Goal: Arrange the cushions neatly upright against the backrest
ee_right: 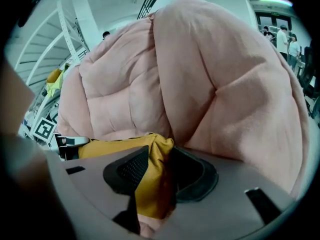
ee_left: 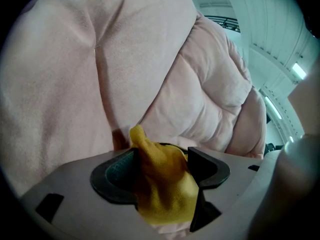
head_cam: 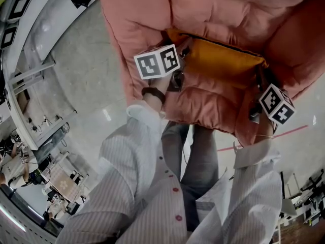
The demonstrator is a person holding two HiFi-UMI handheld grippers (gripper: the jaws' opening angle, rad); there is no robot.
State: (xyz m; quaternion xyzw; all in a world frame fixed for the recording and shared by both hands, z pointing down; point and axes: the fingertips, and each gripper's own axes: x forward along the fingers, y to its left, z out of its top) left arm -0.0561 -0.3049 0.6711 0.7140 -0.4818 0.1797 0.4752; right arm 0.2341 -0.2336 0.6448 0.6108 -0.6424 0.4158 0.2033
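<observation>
While the mustard-yellow fabric cushion lies low on the seat of the puffy pink armchair, its long axis runs straight between the left tongs and the right tongs. Each stands loosened around one corner, equally near, with the backrest just beyond.

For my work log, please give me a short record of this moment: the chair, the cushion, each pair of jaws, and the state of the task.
chair: pink padded armchair
cushion: yellow, lying on the seat, before the backrest
left gripper: jaws apart, a cushion corner between them
right gripper: jaws apart, another corner between them
task: cushion not yet upright
</observation>
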